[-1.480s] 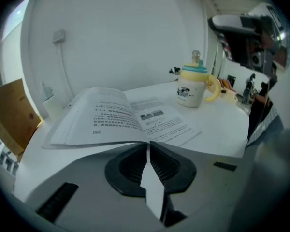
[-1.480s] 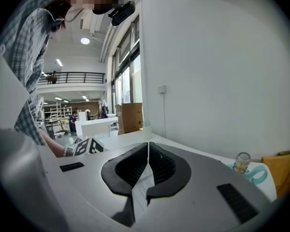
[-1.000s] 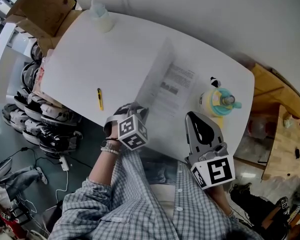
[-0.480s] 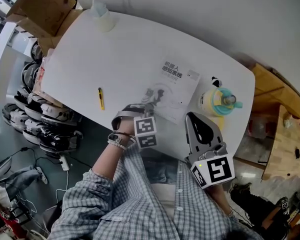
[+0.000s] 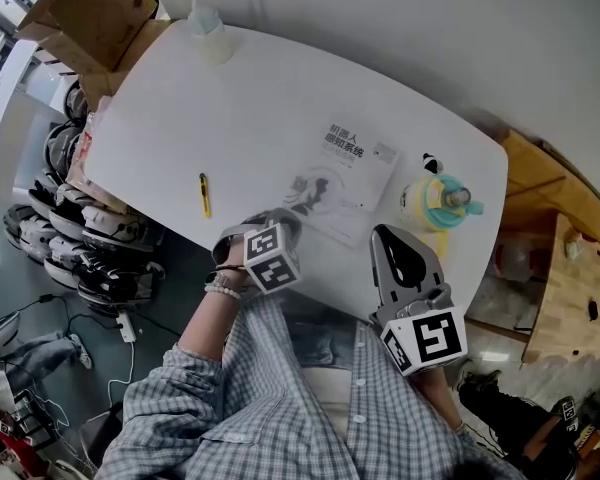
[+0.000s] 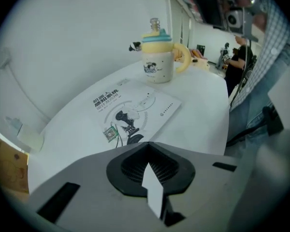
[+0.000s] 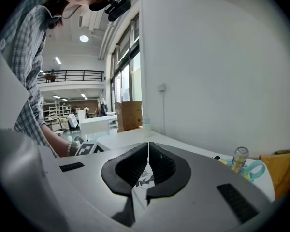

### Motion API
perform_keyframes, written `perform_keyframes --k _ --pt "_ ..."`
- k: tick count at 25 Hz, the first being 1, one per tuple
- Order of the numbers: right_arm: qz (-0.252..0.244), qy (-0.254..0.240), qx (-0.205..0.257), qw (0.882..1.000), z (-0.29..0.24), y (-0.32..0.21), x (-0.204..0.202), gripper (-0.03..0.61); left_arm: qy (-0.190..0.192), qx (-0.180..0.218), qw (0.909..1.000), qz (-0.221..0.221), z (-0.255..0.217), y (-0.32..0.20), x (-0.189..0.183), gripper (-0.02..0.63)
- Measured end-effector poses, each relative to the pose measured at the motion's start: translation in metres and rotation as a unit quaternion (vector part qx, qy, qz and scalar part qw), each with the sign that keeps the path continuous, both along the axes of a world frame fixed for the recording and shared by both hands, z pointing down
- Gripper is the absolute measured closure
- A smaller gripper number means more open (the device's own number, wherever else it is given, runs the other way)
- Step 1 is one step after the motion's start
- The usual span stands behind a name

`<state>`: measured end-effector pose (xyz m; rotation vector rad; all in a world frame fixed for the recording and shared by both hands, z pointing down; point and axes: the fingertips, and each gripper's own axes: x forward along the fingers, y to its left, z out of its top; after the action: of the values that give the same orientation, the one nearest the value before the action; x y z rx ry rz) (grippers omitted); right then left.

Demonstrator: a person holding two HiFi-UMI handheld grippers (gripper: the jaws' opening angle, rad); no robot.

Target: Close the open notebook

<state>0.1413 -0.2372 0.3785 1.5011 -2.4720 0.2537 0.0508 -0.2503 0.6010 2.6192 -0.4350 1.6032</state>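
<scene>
Notebook [image 5: 342, 180] lies shut, cover up, on the tabletop [image 5: 230, 108], just beside the yellow cup [image 5: 435, 203]. Left gripper [image 5: 283, 218] has just closed fully with nothing between its jaws, tips near the notebook's near corner. Right gripper [image 5: 390, 236] is closed and empty, by the tabletop's near edge. Risks: left tips snagging the cover on pull-back and reopening it, or shoving the notebook into the cup.
</scene>
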Motion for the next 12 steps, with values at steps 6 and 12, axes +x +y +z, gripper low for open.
perform_keyframes --k 6,12 --pt "0.001 0.008 0.012 1.000 -0.006 0.004 0.000 0.555 0.092 0.007 0.9938 -0.062 -0.040 -0.005 -0.006 0.606" --pt "0.007 0.013 0.030 0.999 -0.016 0.008 0.004 0.555 0.191 0.049 0.9716 -0.130 -0.101 -0.012 -0.017 0.606"
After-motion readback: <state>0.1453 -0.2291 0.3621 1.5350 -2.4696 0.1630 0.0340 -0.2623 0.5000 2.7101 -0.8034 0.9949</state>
